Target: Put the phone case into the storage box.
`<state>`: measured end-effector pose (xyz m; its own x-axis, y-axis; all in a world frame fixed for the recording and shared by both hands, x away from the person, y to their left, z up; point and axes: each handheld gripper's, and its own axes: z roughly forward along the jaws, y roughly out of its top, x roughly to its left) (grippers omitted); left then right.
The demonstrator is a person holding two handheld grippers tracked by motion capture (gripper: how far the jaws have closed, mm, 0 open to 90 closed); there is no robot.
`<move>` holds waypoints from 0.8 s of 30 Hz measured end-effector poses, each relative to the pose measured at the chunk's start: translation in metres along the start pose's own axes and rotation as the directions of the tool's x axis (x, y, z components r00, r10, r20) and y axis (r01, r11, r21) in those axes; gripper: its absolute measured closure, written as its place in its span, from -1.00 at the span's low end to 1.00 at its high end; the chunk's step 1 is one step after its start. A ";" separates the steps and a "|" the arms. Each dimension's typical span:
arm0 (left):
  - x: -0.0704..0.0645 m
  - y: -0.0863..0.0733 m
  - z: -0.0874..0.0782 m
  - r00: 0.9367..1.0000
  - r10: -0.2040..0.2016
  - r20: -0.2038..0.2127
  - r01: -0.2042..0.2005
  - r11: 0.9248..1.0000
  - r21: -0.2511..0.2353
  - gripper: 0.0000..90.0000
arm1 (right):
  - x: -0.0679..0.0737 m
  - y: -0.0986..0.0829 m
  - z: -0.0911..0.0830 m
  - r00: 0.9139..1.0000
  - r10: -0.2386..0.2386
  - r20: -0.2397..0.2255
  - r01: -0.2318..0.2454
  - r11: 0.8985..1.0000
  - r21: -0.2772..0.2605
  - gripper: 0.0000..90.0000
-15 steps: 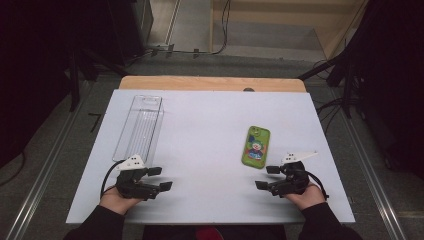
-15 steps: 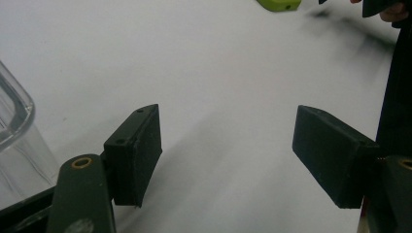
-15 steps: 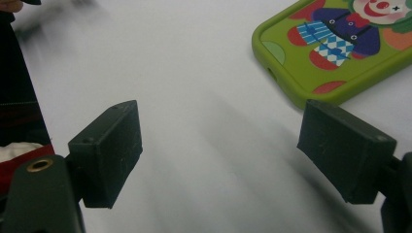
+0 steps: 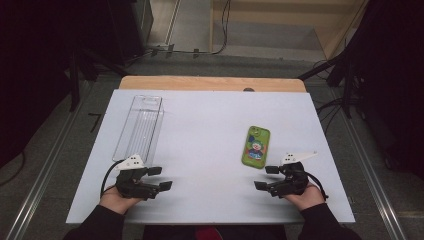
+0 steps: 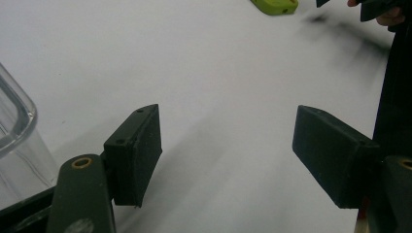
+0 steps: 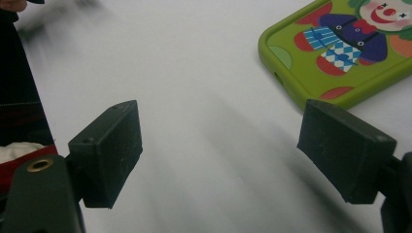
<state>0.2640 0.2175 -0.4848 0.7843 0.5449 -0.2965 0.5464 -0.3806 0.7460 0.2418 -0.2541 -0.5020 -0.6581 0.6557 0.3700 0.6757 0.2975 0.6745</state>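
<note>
Near the front edge of the white bench (image 4: 210, 125), the left claw (image 4: 161, 178) rests low over the surface on the left side, held in the person's left hand (image 4: 117, 197). Its jaws stand wide apart with nothing between them; the left gripper view shows only bare white bench in the gap. Just beyond it, toward the far left, lies a clear plastic tray (image 4: 140, 127), long and narrow, running from near to far. One rounded corner of that tray (image 5: 17, 126) appears at the left edge of the left gripper view, close beside the left jaw but not touching it.

On the right side, the right claw (image 4: 265, 177) sits at about the same depth, held in the person's right hand (image 4: 305, 195), its jaws pointing left toward the middle of the bench. These jaws are also spread wide and hold nothing. A green phone case (image 4: 256, 146) printed with a clown figure lies flat just beyond the right claw, slightly to its left and close to it. In the right gripper view the case (image 6: 340, 53) lies beyond the right-hand jaw, apart from it.

The two claws are well apart from each other, with open bench between them.
</note>
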 end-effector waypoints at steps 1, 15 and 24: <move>0.000 0.000 0.000 1.000 0.000 0.002 0.000 1.000 -0.001 -0.40 | 0.000 0.000 0.000 1.000 0.001 0.003 -0.001 1.000 0.000 -0.68; 0.001 0.001 0.001 1.000 -0.014 0.007 0.014 1.000 0.010 -0.40 | -0.002 -0.001 -0.001 1.000 0.019 0.001 -0.019 1.000 0.002 -0.68; 0.001 0.001 0.001 1.000 -0.017 0.005 0.017 1.000 0.011 -0.40 | -0.002 -0.001 -0.002 1.000 0.027 0.004 -0.027 1.000 0.007 -0.68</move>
<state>0.2660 0.2174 -0.4846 0.7767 0.5471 -0.3121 0.5625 -0.3798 0.7344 0.2420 -0.2571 -0.5028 -0.6383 0.6663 0.3855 0.6956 0.2847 0.6596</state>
